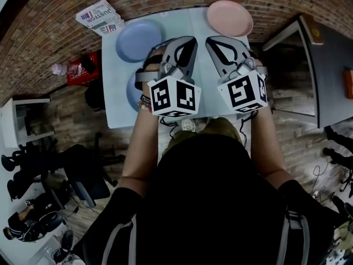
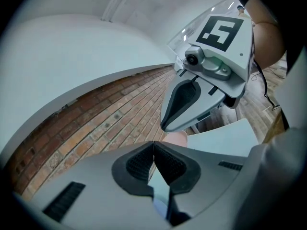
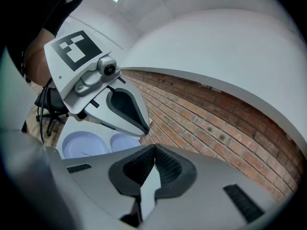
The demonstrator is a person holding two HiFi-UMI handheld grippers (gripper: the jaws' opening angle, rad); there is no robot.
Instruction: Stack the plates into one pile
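nearest, the person's arms hold both tools low over the pale table (image 1: 118, 115), each with a cube of black-and-white squares that carries no readable words. the left gripper (image 2: 153, 143) has its ribbed pads pressed together with nothing between them. the right gripper (image 3: 154, 148) is the same, closed and empty. both tips hover above the table's middle, touching no plate.

just beside and partly under the left tool lies the near blue plate (image 1: 131, 90). beyond it sits the far blue plate (image 1: 139, 40), and the two look close together, rims nearly meeting. the pink plate (image 1: 229, 18) rests well apart at the far right corner. nothing is stacked yet, so this looks like the reach for a first plate.

to do it well, i'd open the jaws before coming down, slide one pad under a rim, pinch firmly, lift level, and centre it over the next plate before letting go.

at the far left corner is a printed paper (image 1: 101, 17) with flag-like marks. its upside-down headline may read "justice", though it is too small to be sure.
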